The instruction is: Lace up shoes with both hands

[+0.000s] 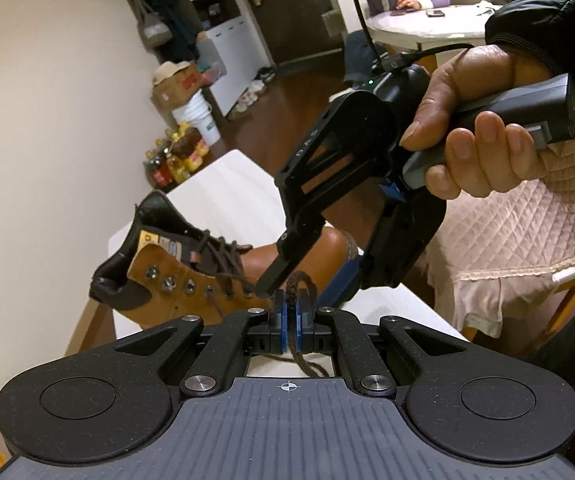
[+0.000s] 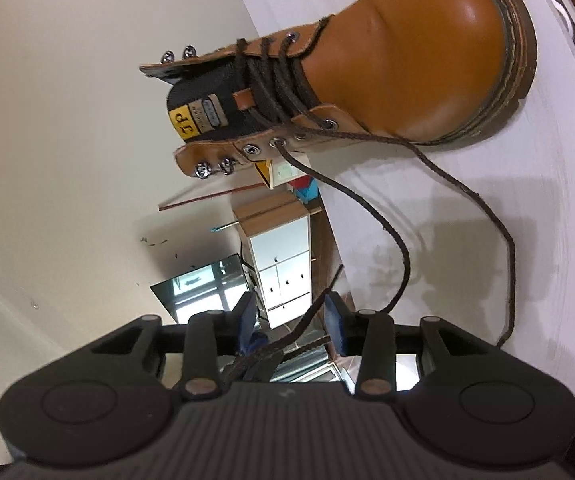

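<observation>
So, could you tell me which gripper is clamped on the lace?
The left gripper: its blue pads pinch the brown lace, whereas the right gripper stands open, the lace only passing between.

Left wrist view looks forward and slightly down over its own closed fingers, close to the boot (image 1: 207,276) at mid-left and the right gripper (image 1: 307,284) at centre; right wrist view, rolled sideways, faces the same boot (image 2: 387,80) at upper right on the shared white table (image 2: 487,220).
</observation>
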A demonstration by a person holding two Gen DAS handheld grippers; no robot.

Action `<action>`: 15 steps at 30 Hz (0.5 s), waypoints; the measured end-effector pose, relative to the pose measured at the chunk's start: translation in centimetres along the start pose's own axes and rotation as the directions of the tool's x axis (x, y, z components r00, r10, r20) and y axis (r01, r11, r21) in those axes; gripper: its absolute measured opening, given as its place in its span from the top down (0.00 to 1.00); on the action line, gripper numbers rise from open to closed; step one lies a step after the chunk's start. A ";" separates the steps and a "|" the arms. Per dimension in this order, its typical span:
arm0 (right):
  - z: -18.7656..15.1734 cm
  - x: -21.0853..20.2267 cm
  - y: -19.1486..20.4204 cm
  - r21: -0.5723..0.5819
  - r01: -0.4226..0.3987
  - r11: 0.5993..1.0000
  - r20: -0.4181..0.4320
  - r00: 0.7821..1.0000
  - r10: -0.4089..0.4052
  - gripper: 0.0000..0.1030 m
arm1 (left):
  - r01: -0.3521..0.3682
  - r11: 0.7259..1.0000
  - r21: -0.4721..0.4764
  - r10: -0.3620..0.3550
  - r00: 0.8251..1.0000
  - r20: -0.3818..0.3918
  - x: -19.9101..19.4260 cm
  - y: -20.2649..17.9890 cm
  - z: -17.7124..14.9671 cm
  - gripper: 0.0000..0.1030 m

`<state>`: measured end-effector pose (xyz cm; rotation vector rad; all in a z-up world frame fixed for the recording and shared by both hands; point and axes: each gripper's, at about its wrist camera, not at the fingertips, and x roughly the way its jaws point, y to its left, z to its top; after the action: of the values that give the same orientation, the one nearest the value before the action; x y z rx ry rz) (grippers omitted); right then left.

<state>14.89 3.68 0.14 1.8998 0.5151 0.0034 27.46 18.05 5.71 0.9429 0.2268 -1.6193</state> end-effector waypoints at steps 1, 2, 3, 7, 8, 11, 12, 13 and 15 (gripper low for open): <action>0.0 0.1 -0.1 0.006 -0.005 1.000 -0.006 1.000 0.005 0.65 | -0.003 1.000 -0.004 0.003 1.000 -0.002 0.0 0.0 -0.1 0.96; 0.0 0.3 -0.1 0.006 -0.002 1.000 -0.013 1.000 0.002 0.68 | -0.003 1.000 -0.006 0.003 1.000 -0.004 0.0 0.0 -0.1 0.96; 0.0 0.4 -0.1 0.004 0.003 1.000 -0.019 1.000 -0.003 0.69 | -0.004 1.000 -0.008 0.004 1.000 -0.004 0.0 0.1 -0.2 0.96; -0.2 0.4 0.2 -0.031 0.042 0.999 -0.020 0.999 -0.042 0.96 | -0.004 1.000 -0.031 0.004 1.000 -0.013 0.2 0.3 -0.5 0.96; -0.3 0.0 0.6 -0.054 0.049 0.997 -0.004 0.999 -0.050 0.96 | -0.001 0.999 -0.039 0.000 1.000 -0.017 0.4 0.3 -0.5 0.96; -0.7 -1.5 2.2 -0.155 0.085 0.984 0.067 0.995 -0.075 0.96 | 0.035 0.995 -0.091 -0.037 0.999 -0.019 0.6 0.5 -0.8 0.91; -0.9 -2.2 3.0 -0.210 0.109 0.972 0.102 0.991 -0.089 0.96 | 0.052 0.991 -0.126 -0.054 0.998 -0.017 0.8 0.8 -0.9 0.89; -1.1 -2.8 3.6 -0.257 0.146 0.955 0.130 0.985 -0.116 0.96 | 0.068 0.981 -0.180 -0.071 0.997 -0.011 1.1 1.4 -1.0 0.81; -1.5 -3.6 4.5 -0.336 0.227 0.914 0.178 0.968 -0.175 0.96 | 0.099 0.953 -0.288 -0.103 0.995 0.002 1.6 2.6 -1.3 0.75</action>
<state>12.80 2.38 5.58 1.4751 0.5686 -0.1656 30.36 16.88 4.68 0.7268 0.5129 -1.6202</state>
